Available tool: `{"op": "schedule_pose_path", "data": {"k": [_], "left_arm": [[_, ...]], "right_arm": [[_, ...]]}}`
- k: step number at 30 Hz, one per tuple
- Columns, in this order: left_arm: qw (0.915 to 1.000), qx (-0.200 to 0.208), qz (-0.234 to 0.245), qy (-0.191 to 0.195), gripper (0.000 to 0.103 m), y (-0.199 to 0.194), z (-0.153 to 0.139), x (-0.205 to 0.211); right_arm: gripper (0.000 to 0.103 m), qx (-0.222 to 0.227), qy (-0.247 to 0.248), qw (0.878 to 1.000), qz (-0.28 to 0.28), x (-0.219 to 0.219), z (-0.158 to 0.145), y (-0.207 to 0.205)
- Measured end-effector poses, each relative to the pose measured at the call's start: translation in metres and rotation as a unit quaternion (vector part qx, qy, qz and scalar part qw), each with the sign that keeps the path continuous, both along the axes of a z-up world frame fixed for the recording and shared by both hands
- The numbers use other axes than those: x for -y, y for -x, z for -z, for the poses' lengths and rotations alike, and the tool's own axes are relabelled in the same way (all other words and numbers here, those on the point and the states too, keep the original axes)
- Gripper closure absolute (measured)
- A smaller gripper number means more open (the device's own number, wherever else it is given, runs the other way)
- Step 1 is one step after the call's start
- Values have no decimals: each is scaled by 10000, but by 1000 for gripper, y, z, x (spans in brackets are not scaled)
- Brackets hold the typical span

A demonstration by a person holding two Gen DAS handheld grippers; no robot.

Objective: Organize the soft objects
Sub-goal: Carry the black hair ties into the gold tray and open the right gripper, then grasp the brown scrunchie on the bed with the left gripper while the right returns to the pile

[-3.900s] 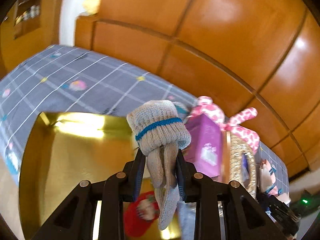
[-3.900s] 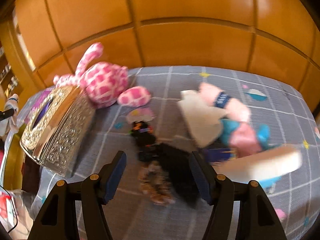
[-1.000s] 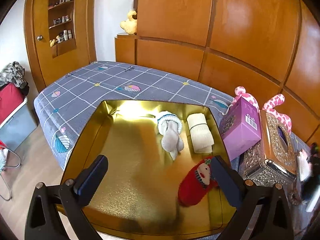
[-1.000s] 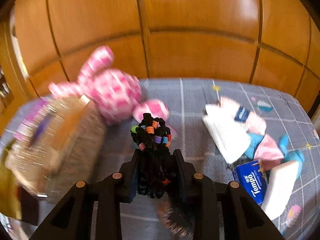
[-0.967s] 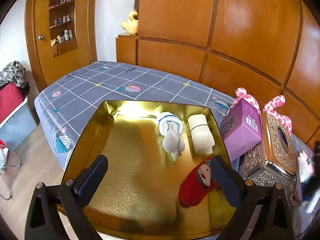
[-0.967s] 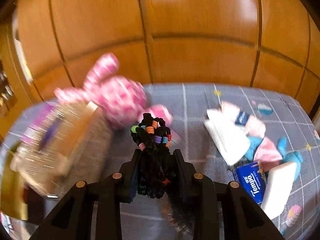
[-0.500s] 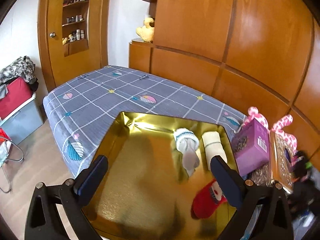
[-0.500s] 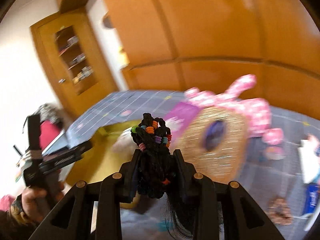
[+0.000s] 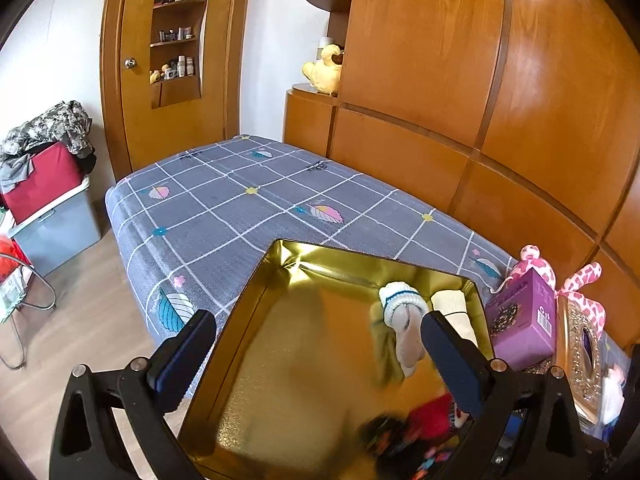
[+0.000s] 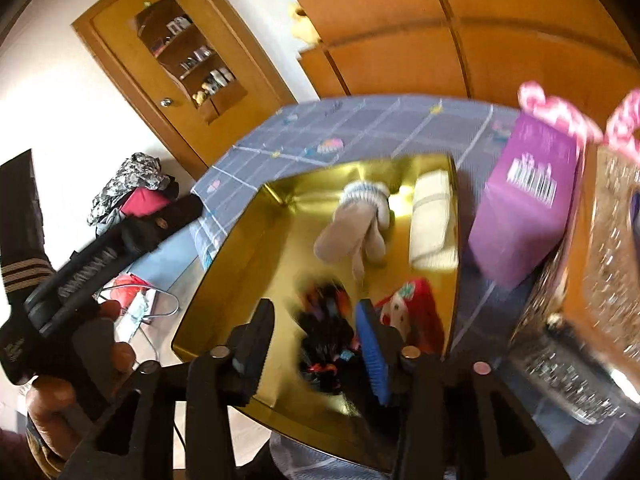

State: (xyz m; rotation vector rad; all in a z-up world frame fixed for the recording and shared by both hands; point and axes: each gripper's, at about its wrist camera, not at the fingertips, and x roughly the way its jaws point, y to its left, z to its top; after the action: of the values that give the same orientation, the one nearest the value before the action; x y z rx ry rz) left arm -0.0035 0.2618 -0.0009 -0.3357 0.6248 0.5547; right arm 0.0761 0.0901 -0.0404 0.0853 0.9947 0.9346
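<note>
Black hair ties (image 10: 325, 334), a blurred bundle with coloured beads, sit between the opening jaws of the right gripper (image 10: 318, 344), over the near end of a gold tray (image 10: 240, 280) on a grey checked bedspread (image 9: 224, 204). Just ahead of that gripper lie a grey sock (image 10: 356, 224), a cream rolled sock (image 10: 434, 220) and a red sock (image 10: 416, 308). To its left, a hand (image 10: 64, 384) holds the left gripper (image 9: 316, 352), jaws wide and empty above the tray.
</note>
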Motion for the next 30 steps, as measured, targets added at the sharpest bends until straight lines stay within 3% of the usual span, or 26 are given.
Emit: {"op": "schedule_pose_path", "data": {"k": [4,16,30], "left_arm": [[9999,13,126,9,0,-2,0,6],[9975,92,684,-146,0,-4,-4,43],[9896,51,1386,-394,0,-5,-5,84]], "right_arm": [[60,141,197,9997,38,6,3,7],[60,1387,842,9856,481,39,-20,42],[53,1490,1026,9754,1256,101,-29,44]]}}
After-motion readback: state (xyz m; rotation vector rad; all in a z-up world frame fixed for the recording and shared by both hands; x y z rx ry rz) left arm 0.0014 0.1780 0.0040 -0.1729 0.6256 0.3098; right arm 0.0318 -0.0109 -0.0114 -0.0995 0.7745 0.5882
